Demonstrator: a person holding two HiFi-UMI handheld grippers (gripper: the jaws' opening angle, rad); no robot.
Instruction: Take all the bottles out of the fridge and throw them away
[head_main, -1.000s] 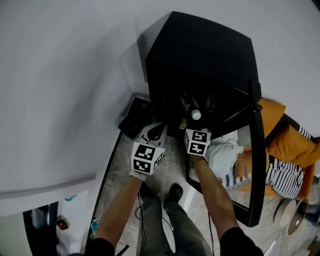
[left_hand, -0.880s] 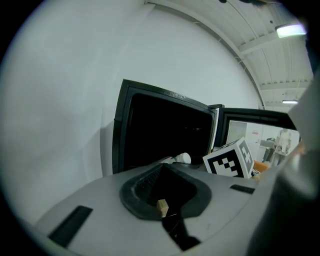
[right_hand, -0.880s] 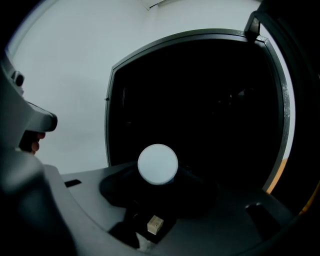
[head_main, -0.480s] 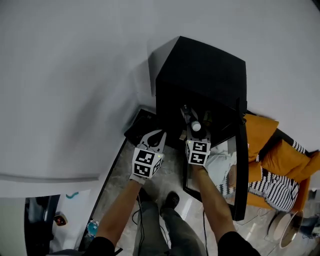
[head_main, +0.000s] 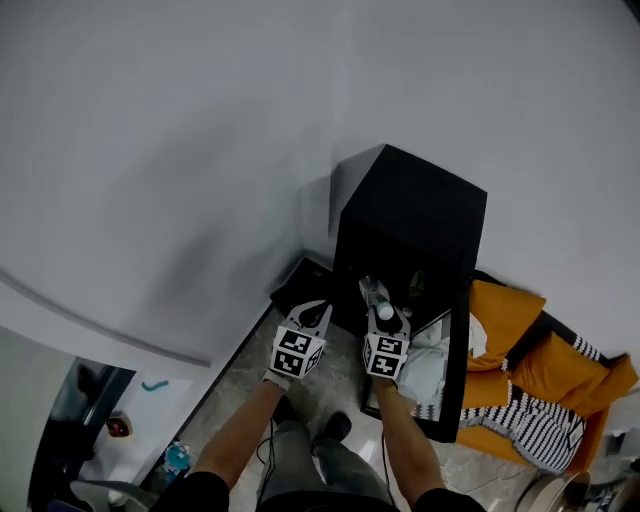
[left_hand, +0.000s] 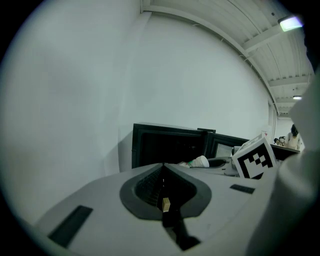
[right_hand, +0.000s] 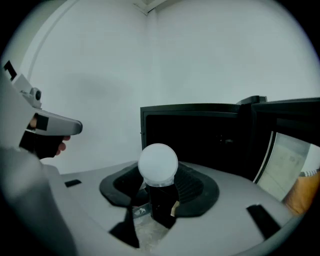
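The right gripper (head_main: 384, 322) has its jaws clamped on a clear plastic bottle with a white cap (right_hand: 158, 164). It is just outside the open front of the small black fridge (head_main: 415, 210), close to the swung-out door's edge (head_main: 458, 350). The left gripper (head_main: 311, 315) has its jaws together with nothing between them, over open grey floor (head_main: 336, 378).

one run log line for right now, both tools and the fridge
right tool: shut on white-capped bottle | left tool: shut, empty | fridge: open | bottle: held outside fridge, not yet thrown away

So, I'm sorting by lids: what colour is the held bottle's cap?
The bottle has a white cap, clearest in the right gripper view.
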